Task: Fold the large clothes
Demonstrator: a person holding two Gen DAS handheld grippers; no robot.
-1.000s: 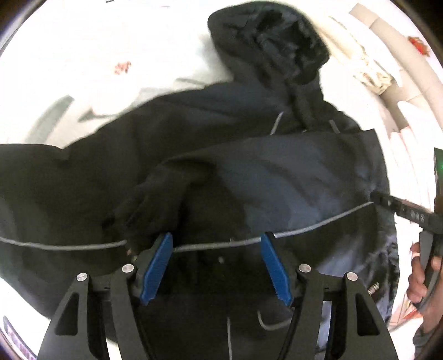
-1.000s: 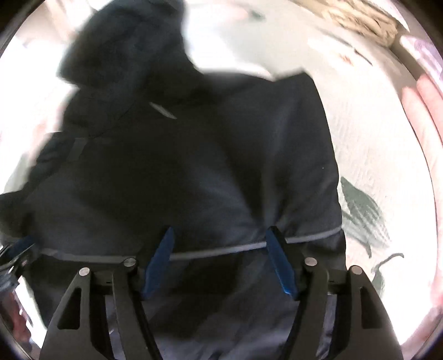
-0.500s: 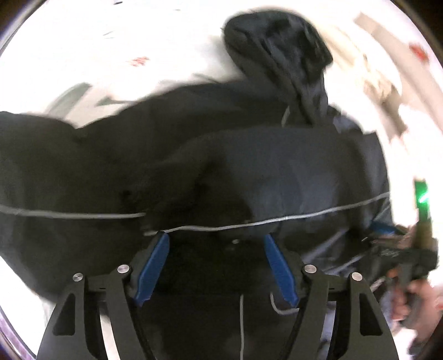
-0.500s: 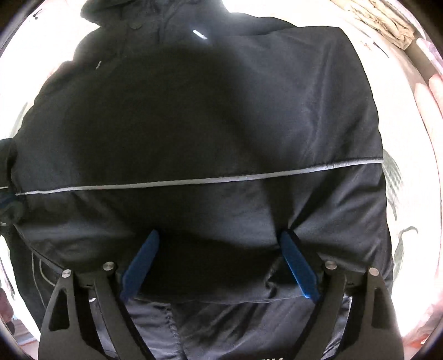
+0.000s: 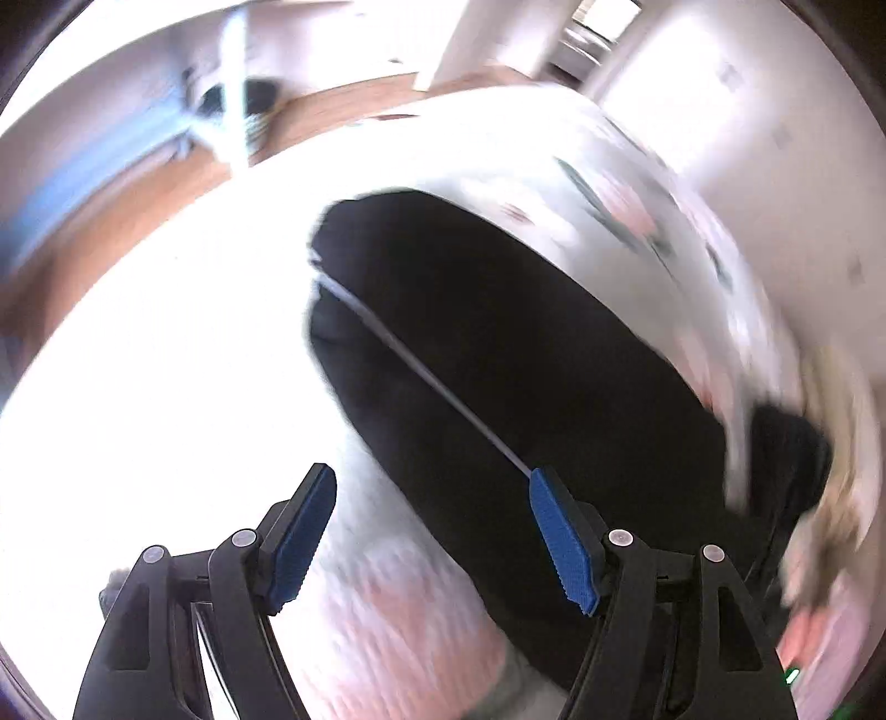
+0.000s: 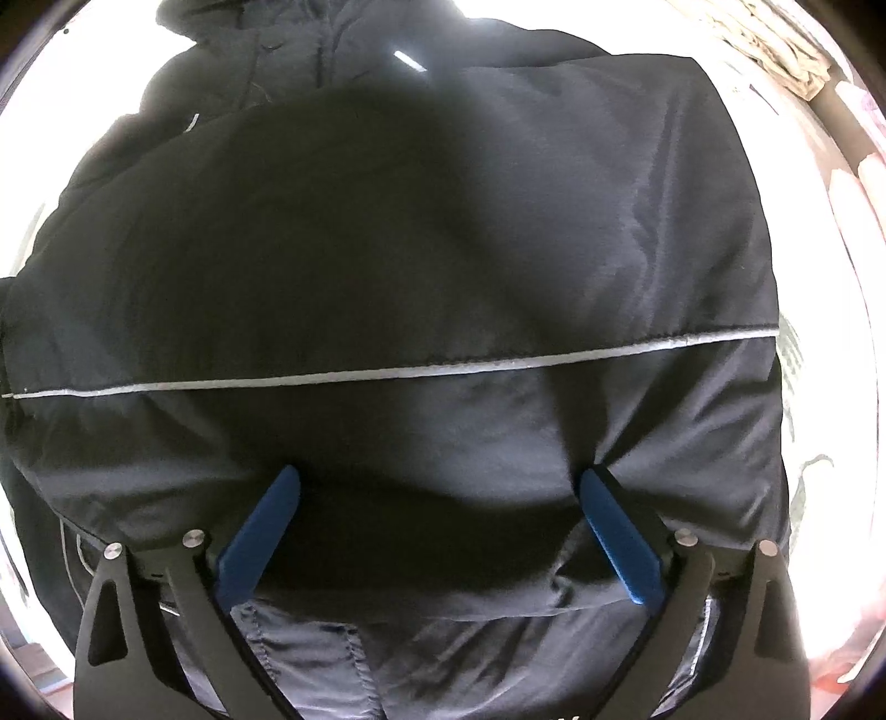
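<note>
A large black hooded jacket (image 6: 443,249) with a thin grey reflective stripe (image 6: 387,372) lies on a white bedspread. It fills the right wrist view, hood at the top. My right gripper (image 6: 437,487) is open, its blue pads (image 6: 260,531) spread over the folded lower part of the jacket, holding nothing. In the blurred left wrist view the jacket (image 5: 526,343) lies to the right and the stripe (image 5: 421,376) runs diagonally. My left gripper (image 5: 432,487) is open and empty above the bedspread (image 5: 166,387), beside the jacket's edge.
The bedspread has a faint floral print (image 5: 626,221). A wooden floor (image 5: 138,210) and a white wall show beyond the bed in the left wrist view. Beige crumpled cloth (image 6: 775,44) lies at the top right in the right wrist view.
My left gripper has swung off the jacket to its left side, now looking across the bed toward the floor. My right gripper stays over the folded jacket, slightly closer.
</note>
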